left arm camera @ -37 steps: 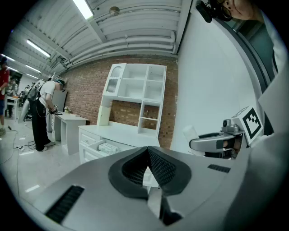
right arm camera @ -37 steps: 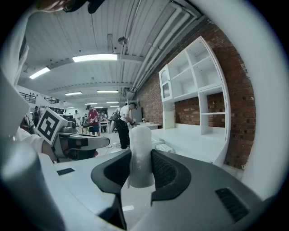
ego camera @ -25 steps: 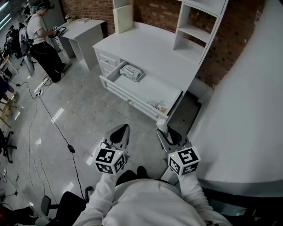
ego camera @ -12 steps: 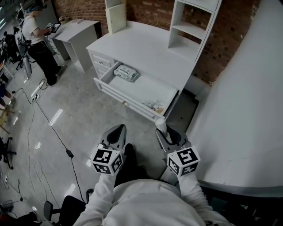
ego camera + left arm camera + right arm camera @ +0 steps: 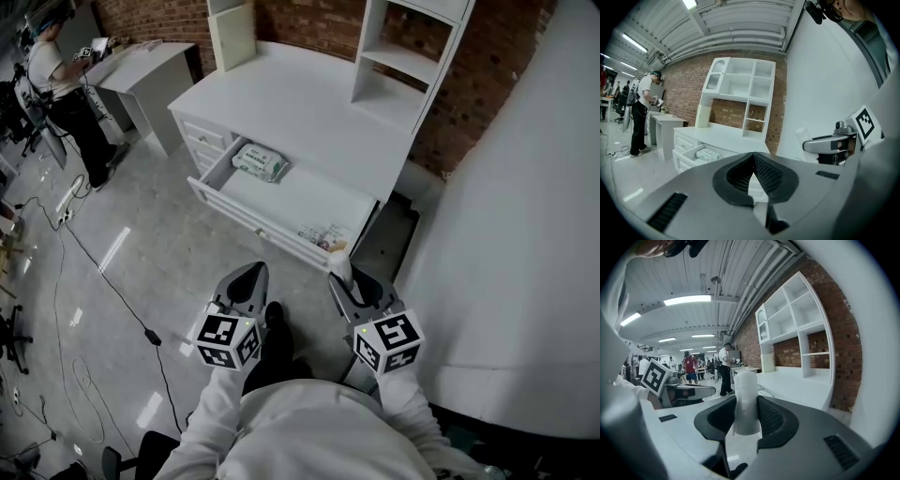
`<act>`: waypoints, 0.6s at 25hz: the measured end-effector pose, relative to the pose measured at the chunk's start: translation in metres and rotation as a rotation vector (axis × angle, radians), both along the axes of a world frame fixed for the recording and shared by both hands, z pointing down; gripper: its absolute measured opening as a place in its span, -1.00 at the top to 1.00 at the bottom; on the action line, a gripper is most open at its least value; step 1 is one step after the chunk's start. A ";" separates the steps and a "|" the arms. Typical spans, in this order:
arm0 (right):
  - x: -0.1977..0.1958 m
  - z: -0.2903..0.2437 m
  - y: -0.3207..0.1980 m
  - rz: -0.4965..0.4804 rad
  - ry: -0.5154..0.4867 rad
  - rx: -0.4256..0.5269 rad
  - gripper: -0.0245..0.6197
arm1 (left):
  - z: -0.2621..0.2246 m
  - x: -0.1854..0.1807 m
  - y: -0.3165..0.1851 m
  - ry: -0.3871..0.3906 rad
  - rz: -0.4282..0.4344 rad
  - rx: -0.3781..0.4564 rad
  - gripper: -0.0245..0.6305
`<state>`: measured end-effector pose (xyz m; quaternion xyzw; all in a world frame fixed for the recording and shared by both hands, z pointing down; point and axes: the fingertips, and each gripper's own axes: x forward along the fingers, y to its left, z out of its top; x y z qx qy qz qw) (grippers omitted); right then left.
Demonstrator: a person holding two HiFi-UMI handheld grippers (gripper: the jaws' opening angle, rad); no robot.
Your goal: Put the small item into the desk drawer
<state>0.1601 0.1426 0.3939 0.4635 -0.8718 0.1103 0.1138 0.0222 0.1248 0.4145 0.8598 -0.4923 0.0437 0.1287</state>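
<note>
Bright, even light from ceiling strips (image 5: 686, 300), glare streaks on glossy floor (image 5: 117, 246), fisheye-warped, dark-vignetted gripper views.

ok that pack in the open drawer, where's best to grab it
Probably pinch the pack across its narrower width, coming straight down: it lies flat in a corner of the drawer, walls close beside it, so only its top is open. The left gripper is shut and empty.

Left gripper (image 5: 254, 272) and right gripper (image 5: 343, 278): both grey, with black ribbed pads (image 5: 767, 171). Each carries a white cube (image 5: 228, 339) printed with black square markers. Long white sleeves (image 5: 210, 418); black shoe (image 5: 274, 321).
</note>
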 end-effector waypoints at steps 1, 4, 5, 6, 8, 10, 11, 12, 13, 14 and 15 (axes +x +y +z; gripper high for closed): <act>-0.002 0.000 -0.007 0.001 0.002 -0.002 0.44 | 0.001 -0.001 -0.007 0.001 0.003 -0.002 0.87; -0.009 0.002 -0.031 0.004 0.005 -0.007 0.44 | 0.002 -0.007 -0.031 0.004 0.011 -0.008 0.87; -0.012 0.002 -0.039 0.004 0.005 -0.009 0.44 | 0.003 -0.009 -0.039 0.005 0.012 -0.009 0.87; -0.015 0.003 -0.048 0.004 0.003 -0.011 0.44 | 0.004 -0.012 -0.048 0.006 0.013 -0.011 0.87; -0.020 0.003 -0.065 0.006 -0.001 -0.015 0.44 | 0.006 -0.017 -0.064 0.010 0.017 -0.017 0.87; -0.025 0.002 -0.081 0.008 -0.003 -0.019 0.44 | 0.008 -0.023 -0.080 0.013 0.018 -0.026 0.87; -0.029 0.002 -0.089 0.008 -0.002 -0.020 0.44 | 0.009 -0.026 -0.088 0.015 0.018 -0.030 0.87; -0.032 0.002 -0.097 0.008 -0.001 -0.021 0.44 | 0.010 -0.029 -0.096 0.017 0.017 -0.034 0.87; -0.035 0.002 -0.104 0.008 0.002 -0.022 0.44 | 0.011 -0.032 -0.103 0.021 0.017 -0.036 0.87; -0.037 0.003 -0.112 0.007 0.005 -0.024 0.44 | 0.012 -0.035 -0.111 0.026 0.017 -0.038 0.87; -0.039 0.004 -0.119 0.006 0.008 -0.027 0.44 | 0.012 -0.037 -0.118 0.030 0.017 -0.040 0.87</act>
